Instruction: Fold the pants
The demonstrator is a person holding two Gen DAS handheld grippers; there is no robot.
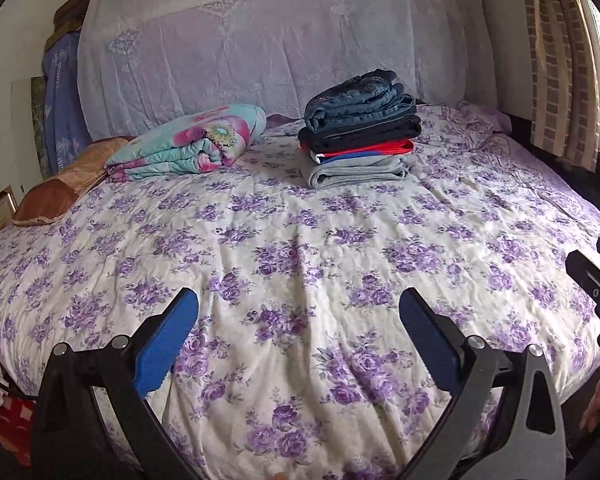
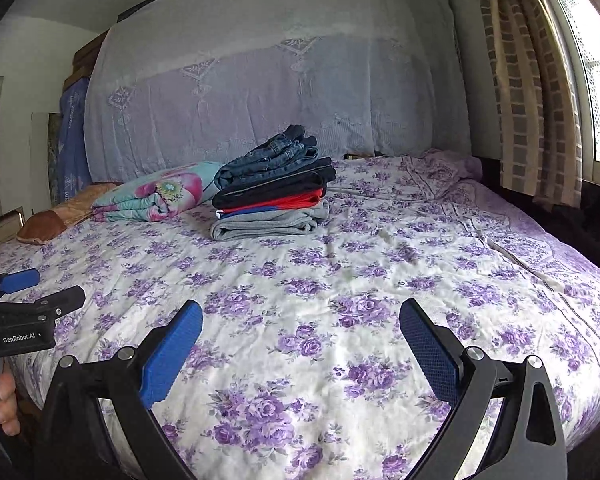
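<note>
A stack of folded pants (image 1: 360,136) sits at the far side of the bed: jeans on top, then dark, red and blue, and grey pairs. It also shows in the right wrist view (image 2: 274,188). My left gripper (image 1: 298,304) is open and empty above the near part of the floral bedspread (image 1: 300,240). My right gripper (image 2: 300,316) is open and empty, likewise over the near bedspread (image 2: 340,280). The right gripper shows at the right edge of the left wrist view (image 1: 598,276); the left gripper shows at the left edge of the right wrist view (image 2: 24,300).
A folded floral quilt (image 1: 188,144) and a brown pillow (image 1: 60,188) lie at the far left of the bed. A lace-covered headboard (image 1: 280,52) stands behind. A curtain (image 1: 560,60) and window are at the right. Red cloth (image 1: 12,424) hangs off the bed's near left.
</note>
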